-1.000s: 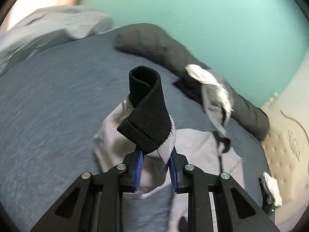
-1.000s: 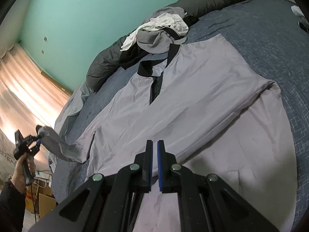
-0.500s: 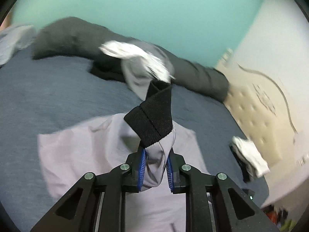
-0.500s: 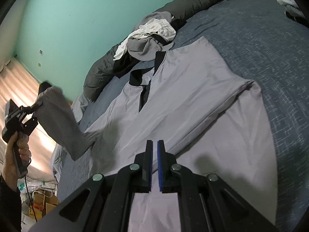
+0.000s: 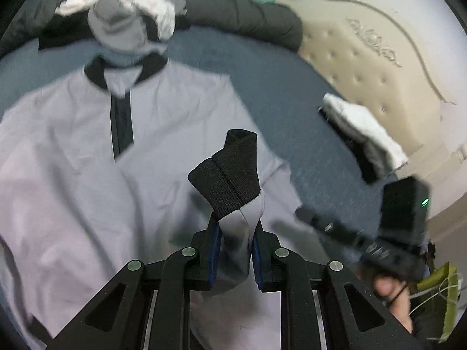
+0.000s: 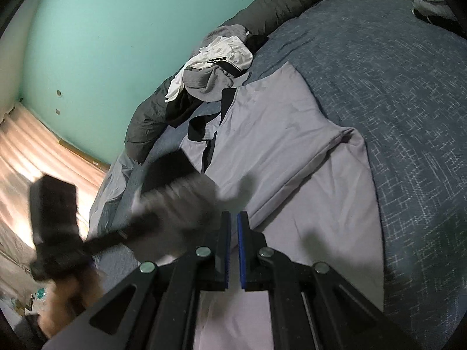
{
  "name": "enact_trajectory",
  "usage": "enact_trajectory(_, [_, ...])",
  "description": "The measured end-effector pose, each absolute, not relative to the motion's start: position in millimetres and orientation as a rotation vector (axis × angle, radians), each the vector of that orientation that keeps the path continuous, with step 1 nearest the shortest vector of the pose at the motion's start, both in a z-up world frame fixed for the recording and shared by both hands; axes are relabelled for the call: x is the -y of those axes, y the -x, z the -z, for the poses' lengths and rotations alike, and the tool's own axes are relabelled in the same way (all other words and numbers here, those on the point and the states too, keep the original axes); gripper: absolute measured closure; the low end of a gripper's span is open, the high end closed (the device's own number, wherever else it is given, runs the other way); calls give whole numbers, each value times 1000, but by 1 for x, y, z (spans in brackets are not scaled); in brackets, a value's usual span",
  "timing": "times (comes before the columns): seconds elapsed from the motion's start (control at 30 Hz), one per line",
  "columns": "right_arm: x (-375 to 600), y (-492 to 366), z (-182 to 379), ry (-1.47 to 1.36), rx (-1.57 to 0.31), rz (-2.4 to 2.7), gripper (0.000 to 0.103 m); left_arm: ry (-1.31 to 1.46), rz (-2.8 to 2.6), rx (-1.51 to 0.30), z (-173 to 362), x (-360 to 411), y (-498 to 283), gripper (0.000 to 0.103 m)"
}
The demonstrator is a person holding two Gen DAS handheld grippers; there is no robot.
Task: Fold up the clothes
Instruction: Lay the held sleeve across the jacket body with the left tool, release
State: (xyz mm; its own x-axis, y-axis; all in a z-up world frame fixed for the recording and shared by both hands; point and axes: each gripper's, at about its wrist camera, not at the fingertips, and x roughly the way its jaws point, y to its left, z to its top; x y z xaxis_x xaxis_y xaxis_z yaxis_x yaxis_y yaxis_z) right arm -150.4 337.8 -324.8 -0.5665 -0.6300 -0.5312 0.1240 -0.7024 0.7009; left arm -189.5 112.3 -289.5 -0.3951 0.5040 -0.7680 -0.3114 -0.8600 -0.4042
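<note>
A light grey shirt (image 5: 73, 175) with a black collar and placket lies spread on the bed, its right sleeve folded in over the body (image 6: 292, 134). My left gripper (image 5: 235, 233) is shut on the shirt's left sleeve (image 5: 239, 227), and the black ribbed cuff (image 5: 226, 180) sticks up past the fingertips. It holds the sleeve over the shirt's body, close beside my right gripper (image 5: 303, 213). In the right wrist view my right gripper (image 6: 233, 218) hovers over the shirt's lower part, shut with nothing between its pads. The left gripper (image 6: 140, 224) and the sleeve (image 6: 186, 195) show there as a blur.
A pile of loose clothes (image 5: 125, 20) lies just beyond the collar against a dark rolled quilt (image 5: 248, 17). A small stack of white and black garments (image 5: 364, 134) sits near the padded headboard (image 5: 379, 58). The blue-grey bed cover (image 6: 394, 102) stretches to the right of the shirt.
My left gripper has swung the sleeve from the far left side inward and down over the shirt, ending beside the right gripper. The right gripper has shifted only a little.
</note>
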Motion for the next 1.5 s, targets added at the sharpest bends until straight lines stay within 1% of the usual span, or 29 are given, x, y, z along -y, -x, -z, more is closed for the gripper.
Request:
enact_trajectory(0.03, [-340, 151, 326, -1123, 866, 2280, 98, 1351, -2255, 278, 296, -116, 191, 81])
enact_trajectory(0.1, [-343, 151, 328, -1130, 883, 2276, 92, 1355, -2248, 279, 300, -114, 187, 78])
enact_trajectory(0.13, [-343, 152, 328, -1127, 894, 2270, 84, 1353, -2242, 276, 297, -112, 183, 77])
enact_trajectory(0.17, [-344, 152, 329, -1124, 905, 2265, 77, 1348, -2244, 276, 295, -110, 181, 73])
enact_trajectory(0.2, [-344, 153, 329, -1121, 916, 2259, 76, 1341, -2250, 283, 290, -104, 179, 64])
enact_trajectory(0.23, [-344, 153, 329, -1118, 927, 2253, 75, 1335, -2257, 293, 289, -98, 178, 58])
enact_trajectory(0.27, [-345, 153, 330, -1115, 938, 2247, 74, 1330, -2264, 302, 287, -92, 178, 47])
enact_trajectory(0.3, [-345, 154, 330, -1112, 949, 2241, 73, 1326, -2274, 313, 282, -85, 176, 44])
enact_trajectory(0.33, [-344, 155, 330, -1109, 958, 2230, 66, 1322, -2273, 330, 278, -79, 174, 44])
enact_trajectory(0.37, [-342, 156, 331, -1106, 964, 2224, 58, 1314, -2281, 340, 275, -70, 171, 44])
enact_trajectory(0.4, [-341, 156, 331, -1109, 966, 2222, 56, 1305, -2289, 351, 272, -62, 168, 44])
enact_trajectory(0.53, [-334, 158, 335, -1163, 924, 2226, 55, 1311, -2344, 370, 267, -28, 158, 44])
enact_trajectory(0.8, [-330, 160, 350, -1307, 822, 2261, 54, 1400, -2452, 503, 292, 49, 148, 44])
enact_trajectory(1.13, [-314, 165, 364, -1378, 583, 2286, 54, 1504, -2458, 581, 333, 99, 133, 44])
enact_trajectory(1.2, [-314, 164, 365, -1377, 557, 2288, 59, 1507, -2453, 590, 337, 103, 132, 44])
enact_trajectory(1.23, [-314, 164, 365, -1375, 547, 2288, 65, 1509, -2451, 594, 338, 105, 132, 44])
enact_trajectory(1.27, [-314, 163, 365, -1373, 542, 2280, 76, 1510, -2449, 599, 340, 107, 131, 44])
enact_trajectory(1.3, [-314, 162, 363, -1371, 533, 2274, 81, 1508, -2449, 606, 341, 109, 131, 44])
enact_trajectory(1.33, [-312, 160, 361, -1373, 507, 2284, 93, 1505, -2449, 613, 341, 111, 131, 44])
enact_trajectory(1.37, [-312, 158, 358, -1372, 485, 2292, 96, 1503, -2450, 620, 341, 112, 131, 44])
enact_trajectory(1.5, [-314, 149, 341, -1334, 465, 2309, 97, 1483, -2463, 628, 337, 121, 129, 44])
